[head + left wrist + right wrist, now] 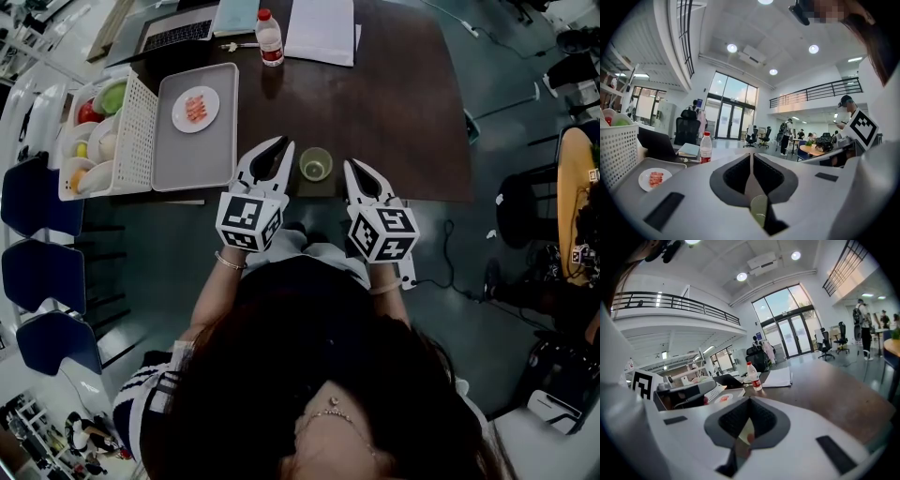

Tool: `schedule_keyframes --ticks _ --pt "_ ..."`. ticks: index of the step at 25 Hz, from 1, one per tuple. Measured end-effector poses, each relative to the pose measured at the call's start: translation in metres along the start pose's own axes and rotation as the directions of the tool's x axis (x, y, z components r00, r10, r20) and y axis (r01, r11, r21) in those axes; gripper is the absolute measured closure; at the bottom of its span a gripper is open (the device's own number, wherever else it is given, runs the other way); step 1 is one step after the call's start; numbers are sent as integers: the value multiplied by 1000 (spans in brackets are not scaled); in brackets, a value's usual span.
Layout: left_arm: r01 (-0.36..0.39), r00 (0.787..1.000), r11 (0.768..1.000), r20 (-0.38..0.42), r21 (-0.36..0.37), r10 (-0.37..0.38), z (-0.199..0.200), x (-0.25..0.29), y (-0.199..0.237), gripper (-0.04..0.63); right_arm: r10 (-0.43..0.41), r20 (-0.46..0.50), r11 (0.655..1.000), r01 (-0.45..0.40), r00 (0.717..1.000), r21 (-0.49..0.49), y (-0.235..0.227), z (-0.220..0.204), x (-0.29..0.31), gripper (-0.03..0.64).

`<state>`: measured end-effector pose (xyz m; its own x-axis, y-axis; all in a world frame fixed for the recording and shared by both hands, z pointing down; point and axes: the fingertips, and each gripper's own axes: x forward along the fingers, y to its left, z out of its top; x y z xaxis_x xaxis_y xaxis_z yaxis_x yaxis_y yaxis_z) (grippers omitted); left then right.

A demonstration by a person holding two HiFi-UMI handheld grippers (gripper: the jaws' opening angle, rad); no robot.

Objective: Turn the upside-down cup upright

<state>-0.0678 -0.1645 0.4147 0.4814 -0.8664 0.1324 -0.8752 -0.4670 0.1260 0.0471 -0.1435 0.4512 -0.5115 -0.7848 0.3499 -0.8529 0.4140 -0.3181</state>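
Pale green cup (316, 165); dark brown table (403, 103); grey tray (187, 161); red-capped bottle (270, 39).

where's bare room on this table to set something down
Widest free patch: the table's right half, between the papers and the near edge, right of the cup. The grey tray's near half is bare too. Crowded: far edge with laptop, water bottle and papers; left side with the full basket.

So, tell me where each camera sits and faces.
Head view: on the person's head, facing steeply down at the table; hair, forearms, left tool, right tool show.
Left gripper view: on the left tool, facing across the table; shut jaws show.
Right gripper view: likewise on the right tool, jaws shut.
Both gripper views share the bottle.
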Motion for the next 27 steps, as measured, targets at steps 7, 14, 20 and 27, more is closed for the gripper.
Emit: schedule_keyframes --ticks 7,14,20,27 --pt "-26 999 1000 37 1 26 7 -6 3 591 12 1 1000 -12 1000 -10 2 4 2 600" --pt "-66 994 997 84 35 62 13 -14 2 592 21 4 1000 -21 1000 -11 3 4 2 600" --pt "-56 996 998 70 15 55 10 -17 2 591 26 8 1000 -26 1000 -16 6 6 2 600" --pt "-23 994 994 101 -103 34 15 -22 1 592 20 16 999 -20 1000 -30 8 9 0 600"
